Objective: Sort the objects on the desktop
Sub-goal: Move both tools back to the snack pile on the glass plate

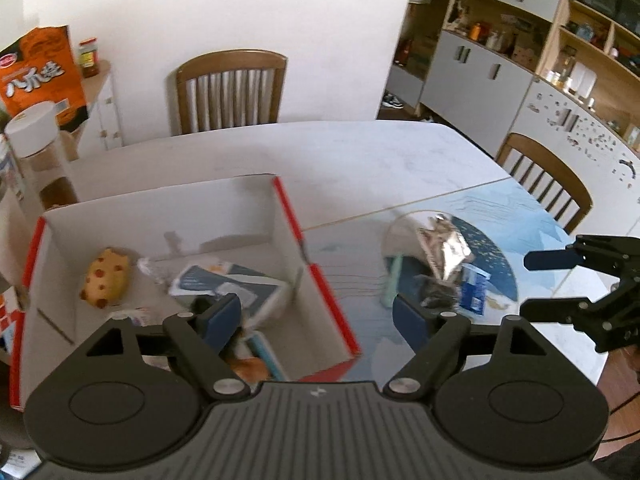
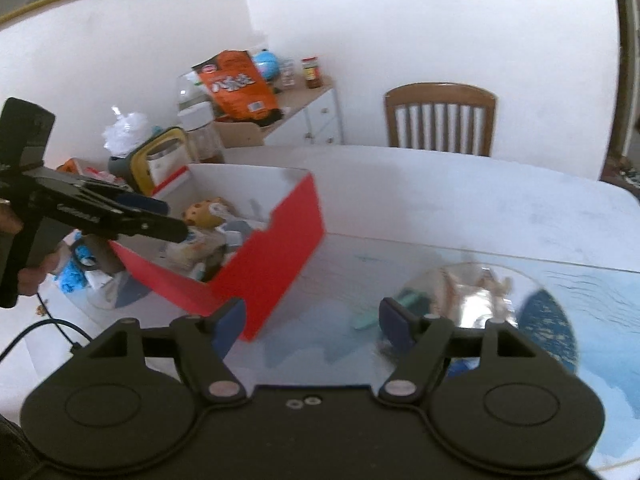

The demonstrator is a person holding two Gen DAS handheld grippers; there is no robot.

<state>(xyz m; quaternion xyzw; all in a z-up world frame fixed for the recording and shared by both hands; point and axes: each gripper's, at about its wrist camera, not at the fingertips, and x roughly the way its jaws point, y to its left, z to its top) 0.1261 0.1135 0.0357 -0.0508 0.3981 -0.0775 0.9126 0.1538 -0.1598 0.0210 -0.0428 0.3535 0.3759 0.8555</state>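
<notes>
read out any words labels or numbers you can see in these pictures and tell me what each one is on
"八爪烧", roughly, in large white characters: orange snack bag on the side cabinet.
Red oval logo on that bag's top corner: too small to read.
Jar label: blurred.
Blue packet on the table mat: print unreadable.
Pale box in the red carton: print blurred.

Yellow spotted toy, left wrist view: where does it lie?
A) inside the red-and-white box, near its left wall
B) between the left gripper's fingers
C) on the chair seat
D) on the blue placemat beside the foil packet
A: the yellow spotted toy lies on the floor of the red-and-white box, near its left wall, clear of the open left gripper.
</notes>
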